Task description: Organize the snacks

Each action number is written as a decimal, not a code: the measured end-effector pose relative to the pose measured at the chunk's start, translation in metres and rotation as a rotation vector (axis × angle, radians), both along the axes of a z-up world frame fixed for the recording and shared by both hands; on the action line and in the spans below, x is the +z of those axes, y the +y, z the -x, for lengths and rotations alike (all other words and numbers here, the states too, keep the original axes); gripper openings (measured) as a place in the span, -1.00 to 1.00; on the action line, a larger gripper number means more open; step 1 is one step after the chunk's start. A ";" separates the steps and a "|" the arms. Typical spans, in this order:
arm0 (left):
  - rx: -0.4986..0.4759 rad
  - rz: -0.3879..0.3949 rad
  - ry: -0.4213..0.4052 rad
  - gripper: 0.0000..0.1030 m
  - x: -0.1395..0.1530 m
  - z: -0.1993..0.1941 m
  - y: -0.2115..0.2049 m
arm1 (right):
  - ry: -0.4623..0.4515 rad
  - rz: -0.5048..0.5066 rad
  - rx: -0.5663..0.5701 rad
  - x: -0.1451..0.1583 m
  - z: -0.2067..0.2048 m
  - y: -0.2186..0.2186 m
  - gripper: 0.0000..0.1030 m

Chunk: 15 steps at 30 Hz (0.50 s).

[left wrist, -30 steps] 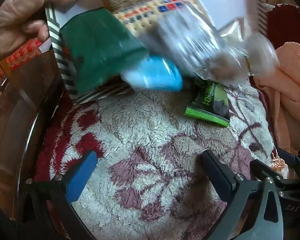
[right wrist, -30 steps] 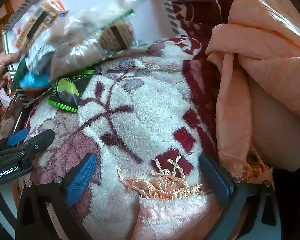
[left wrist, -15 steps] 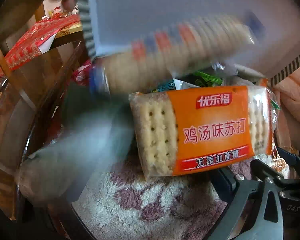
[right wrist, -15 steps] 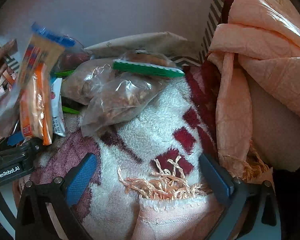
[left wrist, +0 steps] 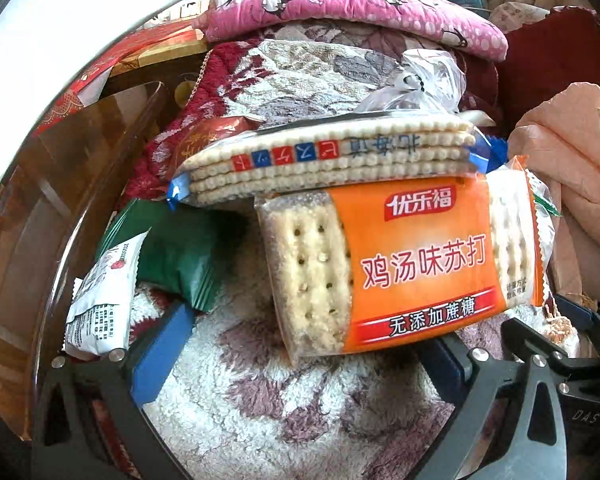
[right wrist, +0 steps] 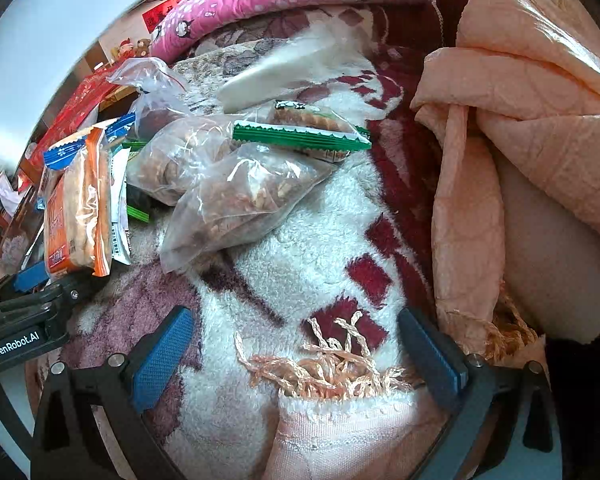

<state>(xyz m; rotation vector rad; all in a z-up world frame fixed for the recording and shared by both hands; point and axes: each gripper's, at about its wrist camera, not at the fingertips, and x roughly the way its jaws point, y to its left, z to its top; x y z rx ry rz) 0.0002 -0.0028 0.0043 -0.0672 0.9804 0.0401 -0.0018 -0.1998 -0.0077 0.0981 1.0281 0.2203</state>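
Left wrist view. The left tool (left wrist: 304, 354) stands with its jaws spread wide and nothing between them. It sits low over a fleece blanket (left wrist: 260, 392) with a white and maroon floral pattern. An orange cracker pack (left wrist: 416, 264) lies directly ahead at 12 o'clock, close to the tool; its near edge overhangs the right finger. A clear cracker pack with blue ends (left wrist: 328, 160) rests on top of the orange pack, toward 12 o'clock. A dark green packet (left wrist: 176, 248) lies at 10 o'clock, and a white sachet (left wrist: 100, 300) lies against it at 9 o'clock, just beside the left finger. A red-brown wrapper (left wrist: 208, 140) shows behind the clear pack at 11 o'clock. A pink penguin-print cushion (left wrist: 352, 8) crosses the far edge at 12 o'clock. A peach quilt (left wrist: 580, 184) fills the 3 o'clock side.

Right wrist view. The right tool (right wrist: 300, 354) is also spread wide and empty, over the same blanket (right wrist: 320, 240), with a peach tassel fringe (right wrist: 328, 364) between its fingers. Two clear bags of brown snacks (right wrist: 240, 196) lie at 11 o'clock. A green-edged packet (right wrist: 300, 136) rests on them, farther toward 12 o'clock. The orange pack (right wrist: 76, 216) stands on edge at 9 o'clock, touching the left tool (right wrist: 24, 320). The quilt (right wrist: 520, 120) lies at 2 o'clock.
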 end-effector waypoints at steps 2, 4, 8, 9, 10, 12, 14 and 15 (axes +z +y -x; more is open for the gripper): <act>0.000 0.000 0.000 1.00 -0.001 0.000 0.001 | 0.000 0.001 0.000 0.000 0.000 0.000 0.99; 0.000 0.000 0.000 1.00 -0.001 0.000 0.000 | 0.000 0.004 0.000 0.000 -0.001 0.000 0.99; 0.000 0.000 0.000 1.00 -0.001 0.000 0.000 | -0.001 0.006 0.000 0.001 0.000 0.000 0.99; 0.000 0.000 0.000 1.00 -0.001 0.000 0.000 | -0.001 0.006 0.000 0.001 0.000 0.000 0.99; 0.000 0.000 0.000 1.00 -0.001 0.000 0.000 | 0.000 0.005 0.000 0.001 0.000 0.000 0.99; 0.000 0.000 0.000 1.00 -0.001 0.000 0.000 | 0.000 0.005 0.000 0.001 -0.001 0.000 0.99; 0.000 0.000 0.000 1.00 -0.001 0.000 0.000 | 0.000 0.005 0.000 0.001 -0.001 0.000 0.99; 0.000 0.000 0.000 1.00 -0.001 0.000 0.000 | 0.000 0.006 0.000 0.001 -0.001 0.000 0.99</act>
